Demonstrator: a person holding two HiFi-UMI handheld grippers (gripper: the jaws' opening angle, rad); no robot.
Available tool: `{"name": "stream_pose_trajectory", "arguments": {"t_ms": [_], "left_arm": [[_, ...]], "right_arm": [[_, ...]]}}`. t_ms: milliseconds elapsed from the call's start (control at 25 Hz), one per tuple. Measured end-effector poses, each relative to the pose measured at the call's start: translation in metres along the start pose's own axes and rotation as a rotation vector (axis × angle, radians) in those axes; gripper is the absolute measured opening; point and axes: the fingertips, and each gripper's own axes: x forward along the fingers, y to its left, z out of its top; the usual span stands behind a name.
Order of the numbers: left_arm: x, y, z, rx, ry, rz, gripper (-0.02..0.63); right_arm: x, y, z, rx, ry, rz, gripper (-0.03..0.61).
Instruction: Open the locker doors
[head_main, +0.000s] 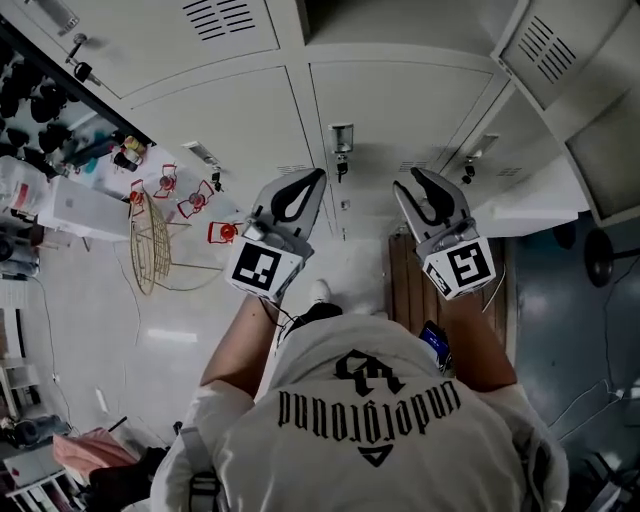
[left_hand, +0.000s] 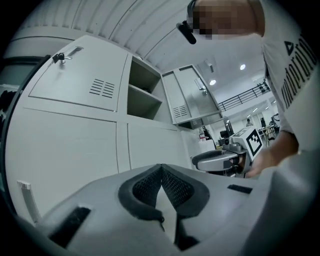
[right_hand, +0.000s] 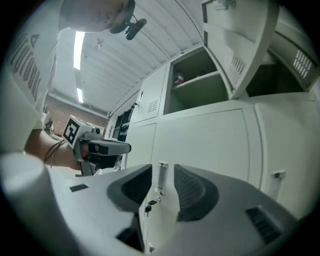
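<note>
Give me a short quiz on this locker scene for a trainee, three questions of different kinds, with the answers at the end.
1. True or false: the left gripper has its jaws apart.
2. What lines up between the open jaws of the right gripper? A) a locker handle with a key below it; B) a padlock; C) a coat hook.
3. Fill in: the locker door that carries that handle is ___.
Key: 1 false, the jaws meet at the tips. 2 A. 3 shut.
</note>
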Motion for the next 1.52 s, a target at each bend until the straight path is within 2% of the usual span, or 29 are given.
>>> {"name": "stream_pose_trajectory", "arguments": {"t_ms": [240,640,1000,1160,1520], "left_arm": [[-0.001,0.034,-0.025,-0.021,0.005,-0.033,0.008],[0.008,0.069,-0.056,-0.013,0.024,-0.115,0.008],[0.014,0.074,-0.079,-0.041,0.036,-0.199,0.008],[0.012,0.076,-0.085,-0.04,0.045,-0.234,0.008],[0.01,0.076,-0.088,-0.05,0.025,-0.293,0.008]], "right_arm": [[0.069,0.034,-0.02,-0.004,0.023,0.04,0.183],[0.133,0.042,-0.059,0.024,0.084,-0.022,0.204],[0.158,0.041,-0.071,0.062,0.119,-0.06,0.227],[0.159,0.036,-0.071,0.082,0.112,-0.097,0.184],[0.161,0.035,-0.071,0.098,0.101,-0.178,0.186]]}}
